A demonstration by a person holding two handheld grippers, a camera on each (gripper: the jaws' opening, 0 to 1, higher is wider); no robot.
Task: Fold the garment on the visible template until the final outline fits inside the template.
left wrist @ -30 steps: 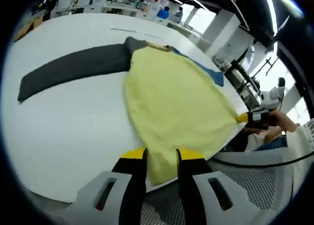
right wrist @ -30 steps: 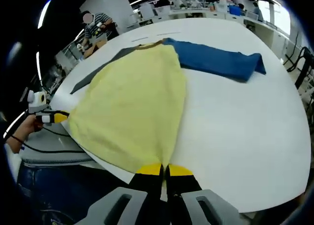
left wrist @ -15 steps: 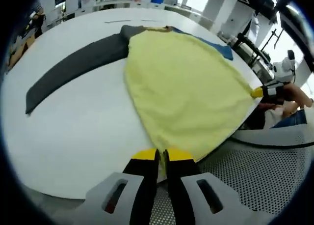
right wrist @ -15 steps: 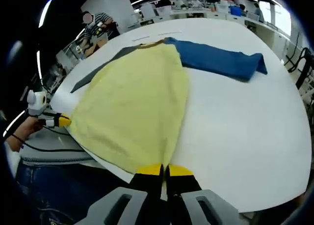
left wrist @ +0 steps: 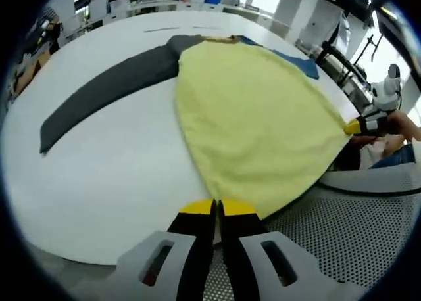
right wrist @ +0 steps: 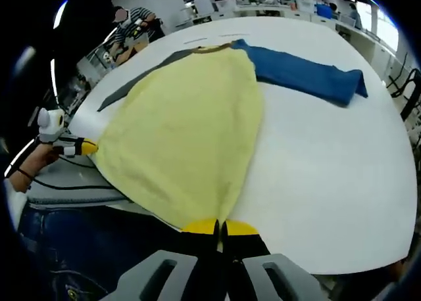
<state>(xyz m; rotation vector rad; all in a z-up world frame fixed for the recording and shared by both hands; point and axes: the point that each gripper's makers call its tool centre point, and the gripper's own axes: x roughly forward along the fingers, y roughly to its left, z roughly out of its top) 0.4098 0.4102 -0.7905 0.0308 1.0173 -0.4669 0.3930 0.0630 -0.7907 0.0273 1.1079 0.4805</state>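
Observation:
A garment with a pale yellow body (left wrist: 256, 110), a dark grey sleeve (left wrist: 105, 91) and a blue sleeve (left wrist: 296, 61) lies spread on the round white table (left wrist: 99, 176). My left gripper (left wrist: 217, 209) is shut on the near hem corner of the yellow body. In the left gripper view the right gripper (left wrist: 358, 125) pinches the other hem corner at the right. In the right gripper view my right gripper (right wrist: 220, 227) is shut on the yellow body (right wrist: 184, 123) at its hem, and the left gripper (right wrist: 82, 145) holds the far corner. The grey sleeve (right wrist: 141, 74) and blue sleeve (right wrist: 302, 77) stretch away.
The hem hangs past the near table edge (right wrist: 329, 183). A grey mesh surface (left wrist: 316, 242) lies below that edge, and a hand (left wrist: 401, 123) holds the right gripper. A person in a striped shirt (right wrist: 135, 18) and desks stand behind the table. A thin line (left wrist: 161, 29) marks its far side.
A second ago my left gripper stood open around the hem; it has since shut on it. The right gripper stayed shut, and both views shifted slightly.

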